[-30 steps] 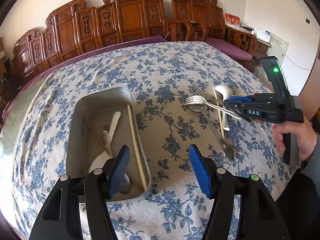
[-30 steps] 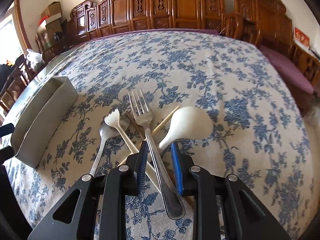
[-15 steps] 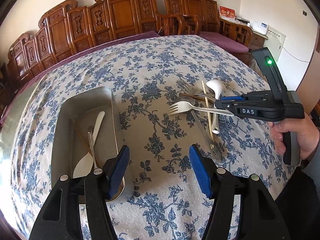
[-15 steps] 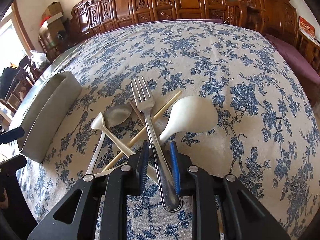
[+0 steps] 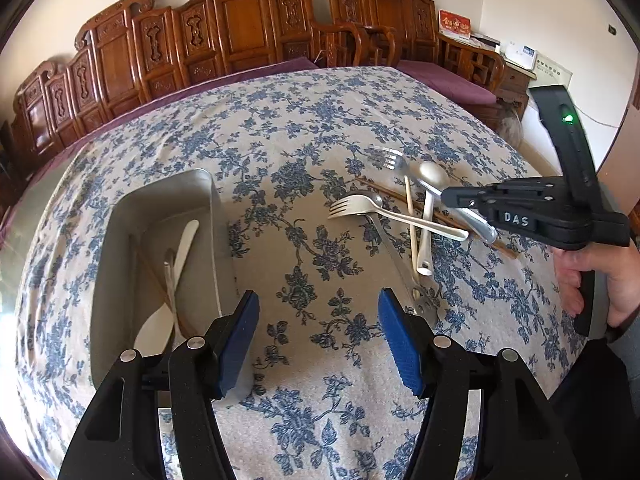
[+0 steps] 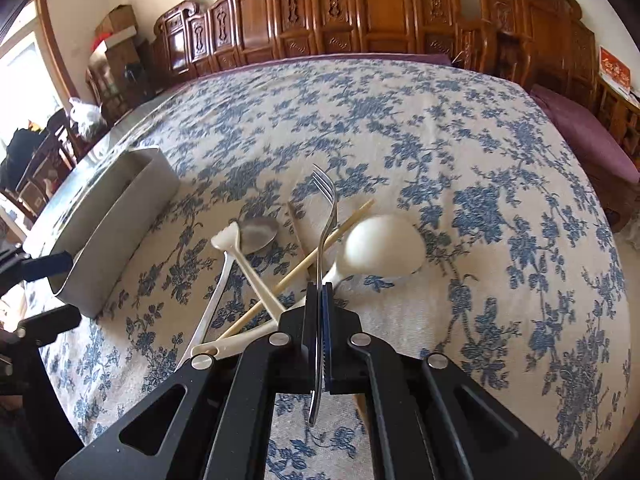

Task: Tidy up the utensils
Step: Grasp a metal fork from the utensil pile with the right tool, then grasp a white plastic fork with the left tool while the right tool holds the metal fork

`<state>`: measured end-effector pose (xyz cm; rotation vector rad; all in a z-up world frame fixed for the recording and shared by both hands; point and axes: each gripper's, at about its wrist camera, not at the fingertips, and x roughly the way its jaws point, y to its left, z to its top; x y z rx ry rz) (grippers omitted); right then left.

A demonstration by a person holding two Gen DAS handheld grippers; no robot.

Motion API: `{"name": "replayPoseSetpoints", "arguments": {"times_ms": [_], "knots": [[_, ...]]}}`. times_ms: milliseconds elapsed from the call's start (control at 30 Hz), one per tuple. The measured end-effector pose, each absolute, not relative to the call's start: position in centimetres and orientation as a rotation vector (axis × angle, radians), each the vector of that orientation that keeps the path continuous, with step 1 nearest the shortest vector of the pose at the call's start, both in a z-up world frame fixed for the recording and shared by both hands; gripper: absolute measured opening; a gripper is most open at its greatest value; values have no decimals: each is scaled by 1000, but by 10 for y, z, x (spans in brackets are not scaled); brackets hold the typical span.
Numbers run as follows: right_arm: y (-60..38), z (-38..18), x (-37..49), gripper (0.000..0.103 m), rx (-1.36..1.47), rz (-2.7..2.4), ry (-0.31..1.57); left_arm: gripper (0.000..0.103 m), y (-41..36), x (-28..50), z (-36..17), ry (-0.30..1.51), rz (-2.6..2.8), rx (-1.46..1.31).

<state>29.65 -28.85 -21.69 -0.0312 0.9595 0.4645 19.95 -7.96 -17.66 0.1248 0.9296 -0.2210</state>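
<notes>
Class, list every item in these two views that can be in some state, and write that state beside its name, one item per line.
right gripper: shut on the metal fork
metal fork: gripped by its handle, turned on edge
left gripper: open, nothing between its pads
metal tray: already holds utensils
white ladle: lying on the tablecloth
metal spoon: lying under the white plastic fork
light chopstick: lying loose in the pile

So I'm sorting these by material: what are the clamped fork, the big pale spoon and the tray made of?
Slim silver fork: likely polished steel, mirror glints. Big cream spoon: probably plastic or melamine, matt and opaque. Grey rectangular tray: seemingly brushed metal, dull sheen.
</notes>
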Motion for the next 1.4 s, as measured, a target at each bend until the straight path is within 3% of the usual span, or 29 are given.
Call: {"name": "replayPoseSetpoints", "arguments": {"times_ms": [533,1000,1400], "knots": [[-343,-210,307,3,53,371,884,59,-139,257,-190,959,-279,29],[-351,-215,309,3,85,368,893,27,-162,293,-225,1046,-247,-67],[-350,-214,309,3,87,374,889,27,-162,309,-231,1092,-235,-163]]}}
